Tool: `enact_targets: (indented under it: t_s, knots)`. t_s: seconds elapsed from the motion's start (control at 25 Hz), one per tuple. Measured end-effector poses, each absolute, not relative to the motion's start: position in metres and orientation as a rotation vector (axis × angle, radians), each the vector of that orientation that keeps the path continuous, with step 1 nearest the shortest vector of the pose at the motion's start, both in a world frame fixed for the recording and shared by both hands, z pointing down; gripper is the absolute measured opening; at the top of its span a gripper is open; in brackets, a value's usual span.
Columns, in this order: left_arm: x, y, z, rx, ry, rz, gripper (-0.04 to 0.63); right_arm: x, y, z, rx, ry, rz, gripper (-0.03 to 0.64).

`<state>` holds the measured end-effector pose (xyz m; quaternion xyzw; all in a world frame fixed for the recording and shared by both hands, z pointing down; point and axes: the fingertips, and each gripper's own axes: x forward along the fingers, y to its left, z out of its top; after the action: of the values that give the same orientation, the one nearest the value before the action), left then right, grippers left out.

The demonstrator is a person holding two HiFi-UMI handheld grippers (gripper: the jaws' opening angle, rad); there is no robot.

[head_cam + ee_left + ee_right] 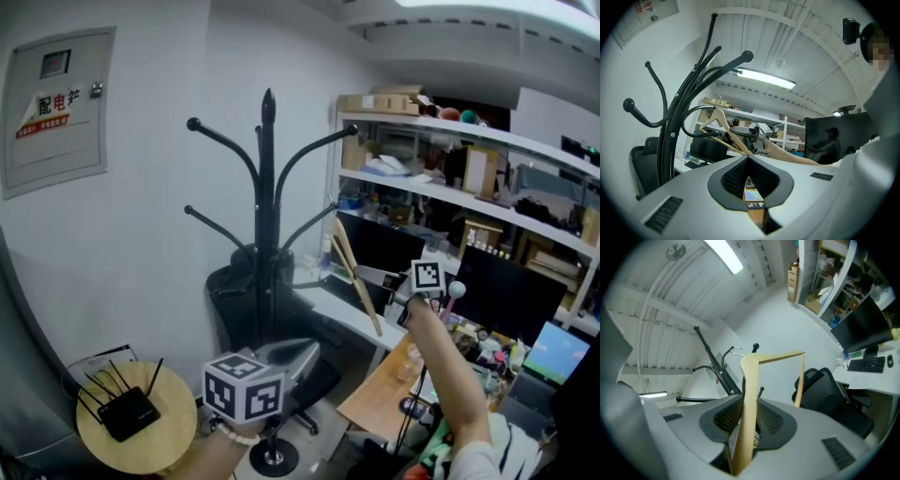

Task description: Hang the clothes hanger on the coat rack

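Left gripper (749, 158) closed empty, right gripper (747, 405) clamps hanger (750, 376) near coat rack (267, 216) against white wall (155, 244)

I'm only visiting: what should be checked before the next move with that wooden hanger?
1. Right tongs clamped on the wooden hanger: ok.
2. Left tongs empty and away from the hanger: ok.
3. Coat rack upright, visible arms bare: ok.
4. Hanger hung on the rack: not ok, it is held beside it.
5. Hanger's hook lined up with an arm: cannot tell.
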<state>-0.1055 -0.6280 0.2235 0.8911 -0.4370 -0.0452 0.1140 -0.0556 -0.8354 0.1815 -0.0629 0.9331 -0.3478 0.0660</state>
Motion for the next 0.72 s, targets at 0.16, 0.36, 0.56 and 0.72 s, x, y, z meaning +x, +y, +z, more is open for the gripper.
enact_targets:
  t_s: [0.16, 0.36, 0.56, 0.72]
  knots:
    - [-0.098, -0.625, 0.227, 2.611, -1.249, -0.137, -0.002, -0.063, -0.847, 0.194, -0.174, 2.785, -1.112, 0.107]
    - [-0.097, -0.621, 0.236, 2.598, -1.245, -0.133, -0.002, -0.067, -0.855, 0.203, -0.183, 2.764, -1.153, 0.107]
    - [-0.101, -0.622, 0.244, 2.571, -1.252, -0.144, -0.002, -0.064, -0.856, 0.208, -0.195, 2.757, -1.172, 0.107]
    - [-0.098, -0.624, 0.252, 2.557, -1.236, -0.138, -0.002, -0.066, -0.859, 0.216, -0.173, 2.749, -1.194, 0.109]
